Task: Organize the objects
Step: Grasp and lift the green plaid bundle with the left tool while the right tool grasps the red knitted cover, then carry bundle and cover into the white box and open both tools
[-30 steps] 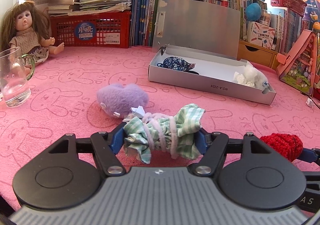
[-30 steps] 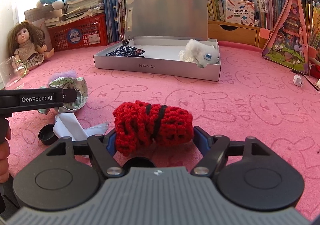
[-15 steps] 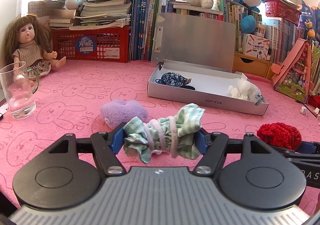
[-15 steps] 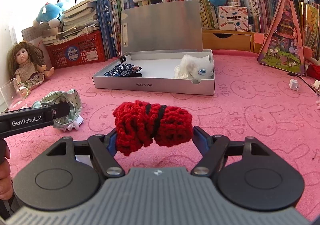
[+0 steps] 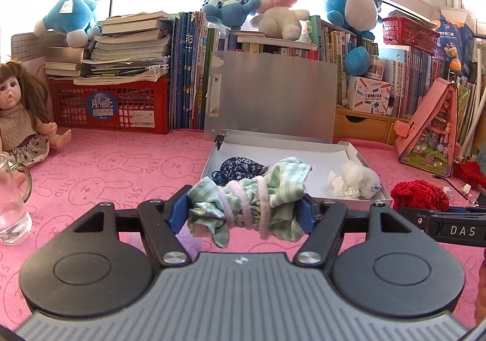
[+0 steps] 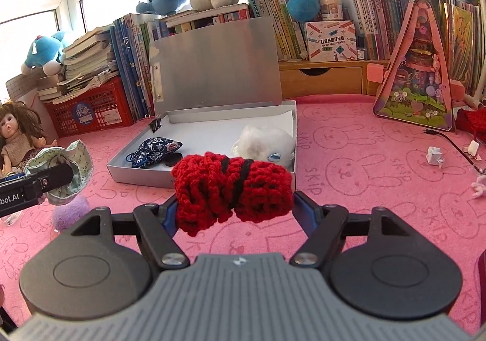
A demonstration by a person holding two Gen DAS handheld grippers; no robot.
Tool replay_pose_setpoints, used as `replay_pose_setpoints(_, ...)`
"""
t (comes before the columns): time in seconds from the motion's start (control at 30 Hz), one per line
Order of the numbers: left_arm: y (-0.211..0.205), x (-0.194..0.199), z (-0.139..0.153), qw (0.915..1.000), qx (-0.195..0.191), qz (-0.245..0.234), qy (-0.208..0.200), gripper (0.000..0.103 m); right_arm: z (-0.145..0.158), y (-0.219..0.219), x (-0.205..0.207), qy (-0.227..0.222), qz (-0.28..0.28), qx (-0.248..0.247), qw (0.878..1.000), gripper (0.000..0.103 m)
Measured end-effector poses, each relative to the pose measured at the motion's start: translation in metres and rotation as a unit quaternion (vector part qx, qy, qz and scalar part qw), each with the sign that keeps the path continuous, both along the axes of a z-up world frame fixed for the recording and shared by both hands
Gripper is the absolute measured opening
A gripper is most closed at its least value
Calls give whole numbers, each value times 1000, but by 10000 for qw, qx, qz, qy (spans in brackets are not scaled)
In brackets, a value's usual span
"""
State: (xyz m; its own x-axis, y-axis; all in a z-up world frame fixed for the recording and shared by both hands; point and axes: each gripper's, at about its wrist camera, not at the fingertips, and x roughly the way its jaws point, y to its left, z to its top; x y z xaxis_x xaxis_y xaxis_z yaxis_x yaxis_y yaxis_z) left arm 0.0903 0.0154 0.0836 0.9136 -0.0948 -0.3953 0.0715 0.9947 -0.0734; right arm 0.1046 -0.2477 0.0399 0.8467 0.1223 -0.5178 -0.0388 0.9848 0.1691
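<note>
Silver metal box (image 5: 343, 199), lid up, sits on the pink bunny-print mat (image 6: 364, 165); I see bare white floor mid-box. My left gripper (image 5: 243, 213) pinches a green checked cloth bundle (image 5: 258, 195), my right gripper (image 6: 232, 207) a red crocheted roll (image 6: 231, 189), both short of its front wall.

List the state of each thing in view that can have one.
Left hand-held gripper: shut on green checked cloth bundle.
Right hand-held gripper: shut on red crocheted yarn bundle.
Grey metal box: lid open, upright.
Blue patterned pouch: lying inside the box.
White fluffy toy: lying inside the box.
Clear glass mug: upright.
</note>
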Motion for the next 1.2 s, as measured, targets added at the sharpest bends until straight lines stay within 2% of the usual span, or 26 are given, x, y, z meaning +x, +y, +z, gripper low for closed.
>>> replay_pose_setpoints(0.13,1,25,10,9999,-28,-109,-17,73,14,-16,34,183,-90,-74,9998,75)
replay_pose_setpoints(0.3,0,72,20,9996,-138,-219,68,73,29,-41,71,322,-206,320,9988,75)
replay_pose_setpoints(0.43,-2,114,24,9991,-302,-215,195,73,30,-51,101,368,-254,486,9978,75)
replay_pose_setpoints(0.53,-4,146,22,9990,-371,-128,215,73,25,-50,122,449,-350,435,9974,75)
replay_pose_setpoints(0.8,-8,210,2,9980,-374,153,479,73,6,-38,166,710,-526,379,9954,75)
replay_pose_setpoints(0.93,-11,225,-11,9983,-211,141,516,73,2,-36,180,777,-566,384,9946,75)
replay_pose_setpoints(1.2,-11,246,-34,9961,-125,191,853,74,-17,-30,201,949,-567,443,9929,75)
